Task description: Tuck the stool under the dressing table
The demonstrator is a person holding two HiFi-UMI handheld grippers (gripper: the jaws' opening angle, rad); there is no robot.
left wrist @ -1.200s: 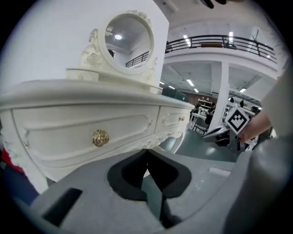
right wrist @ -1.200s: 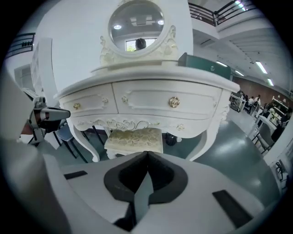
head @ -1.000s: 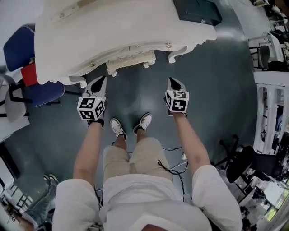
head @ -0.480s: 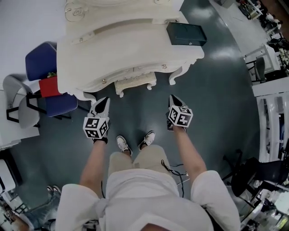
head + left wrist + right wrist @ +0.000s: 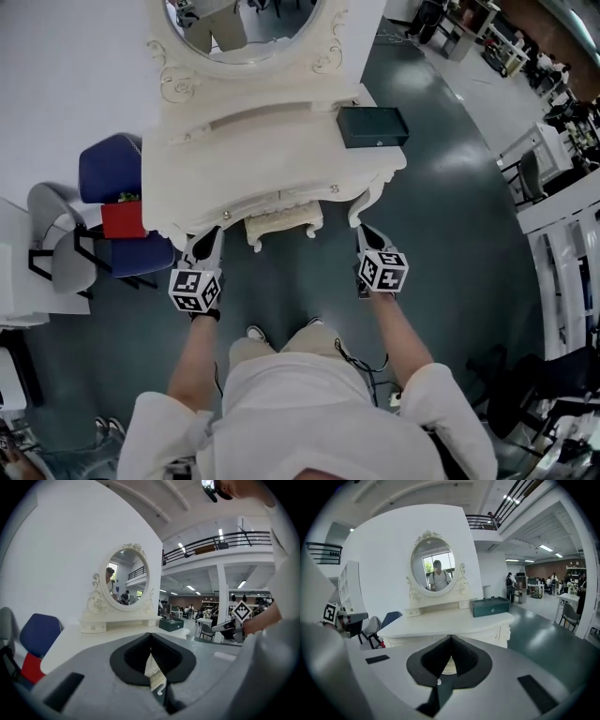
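Note:
The cream dressing table (image 5: 272, 141) with its oval mirror (image 5: 246, 23) stands ahead of me. The matching stool (image 5: 283, 223) sits under the table between its front legs, and only its carved front edge shows. My left gripper (image 5: 208, 240) hovers left of the stool, shut and empty. My right gripper (image 5: 363, 232) hovers to the stool's right, near the table's front right leg, also shut with nothing in it. In the left gripper view the jaws (image 5: 150, 635) meet over the tabletop (image 5: 89, 637). The right gripper view shows closed jaws (image 5: 450, 638) facing the mirror (image 5: 433, 571).
A dark green box (image 5: 373, 127) lies on the tabletop's right side. A blue chair (image 5: 111, 173) with a red item (image 5: 124, 220) and a grey chair (image 5: 52, 253) stand left of the table. Desks and office chairs line the right. My feet (image 5: 255, 333) stand behind the stool.
Both grippers have risen, staying shut and empty either side of the stool. The head view has pulled back, so the mirror and whole tabletop now show.

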